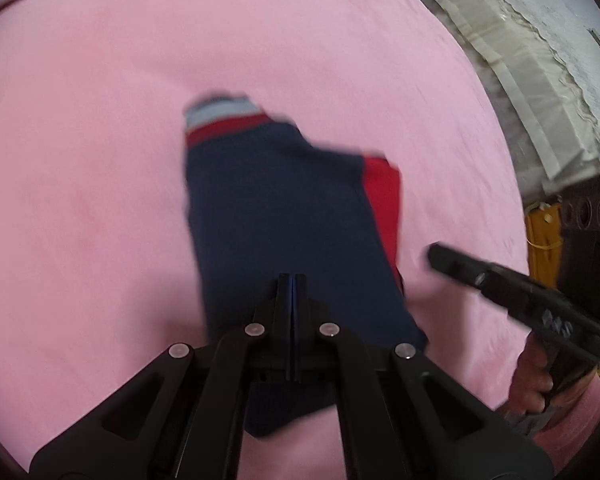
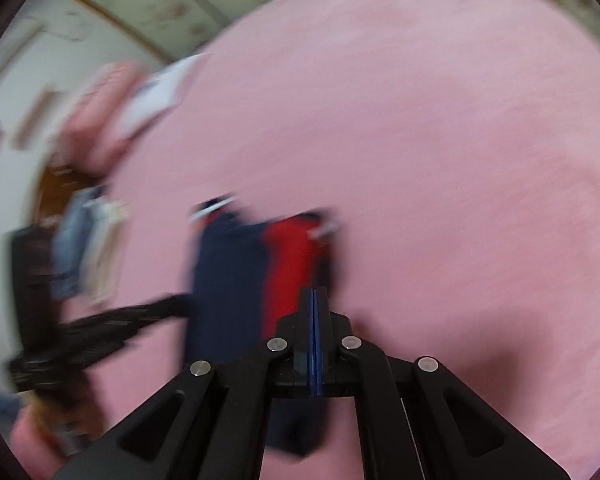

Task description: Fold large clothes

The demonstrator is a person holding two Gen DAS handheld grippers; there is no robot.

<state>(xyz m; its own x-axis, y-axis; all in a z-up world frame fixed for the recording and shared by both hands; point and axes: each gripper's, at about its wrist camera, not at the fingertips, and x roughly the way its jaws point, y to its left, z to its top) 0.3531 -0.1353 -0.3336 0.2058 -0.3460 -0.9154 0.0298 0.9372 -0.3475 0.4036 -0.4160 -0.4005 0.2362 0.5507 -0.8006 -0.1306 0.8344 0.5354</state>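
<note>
Folded navy-and-red garment [image 1: 276, 216] lying mid-bed on pink sheet [image 1: 100, 160], left tool [image 1: 292, 280] fingers pressed together above its near end, right tool [image 2: 315, 294] likewise closed, over its red right edge, grip on cloth indeterminable

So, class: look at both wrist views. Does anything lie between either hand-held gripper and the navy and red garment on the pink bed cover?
Nothing visible does. The garment lies folded on the pink cover, directly below the left hand-held gripper; the right hand-held gripper is over its red edge. Both look shut.
</note>
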